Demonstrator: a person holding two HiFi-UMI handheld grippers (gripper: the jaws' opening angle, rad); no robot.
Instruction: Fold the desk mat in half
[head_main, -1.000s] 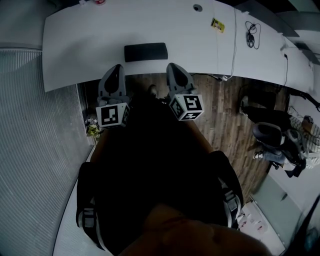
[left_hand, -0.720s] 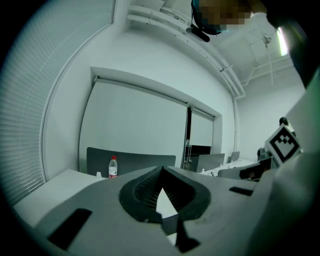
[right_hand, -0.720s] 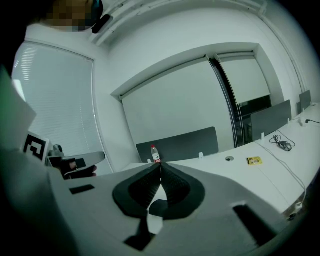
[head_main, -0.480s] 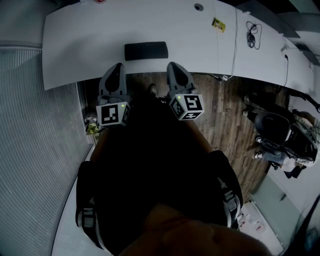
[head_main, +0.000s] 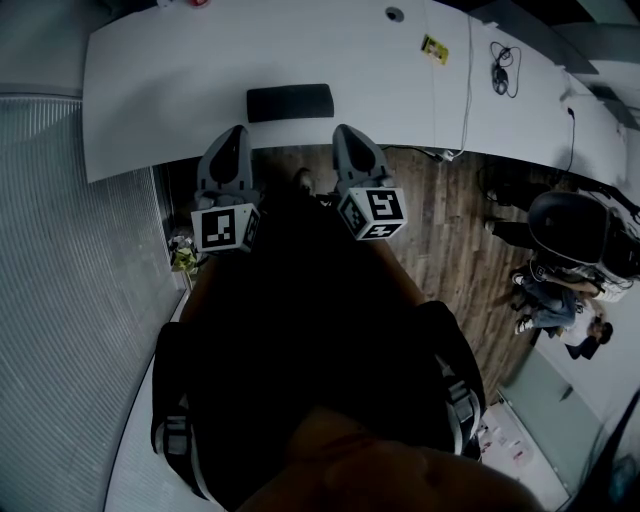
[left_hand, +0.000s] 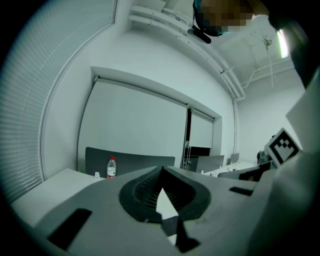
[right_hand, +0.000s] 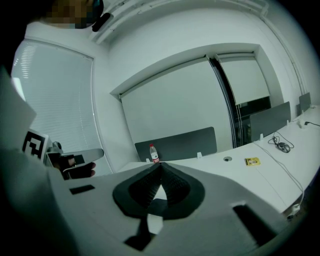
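The desk mat (head_main: 290, 102) is a small, dark, flat rectangle lying on the white desk (head_main: 160, 90), close to its near edge. My left gripper (head_main: 233, 137) hangs just short of that edge, below the mat's left end. My right gripper (head_main: 347, 133) hangs below the mat's right end. Neither touches the mat. In the left gripper view the left gripper (left_hand: 161, 171) has its ribbed pads meeting at the tips with nothing between them. The right gripper (right_hand: 160, 168) looks the same in its own view.
A water bottle (left_hand: 111, 167) stands at the desk's far side by a grey divider. A yellow sticker (head_main: 434, 49) and a corded mouse (head_main: 502, 72) lie to the right. A person (head_main: 572, 240) stands on the wooden floor at far right. Blinds run along the left.
Both grippers have stayed where they were. The person at the far right of the head view has moved nearer and more upright.
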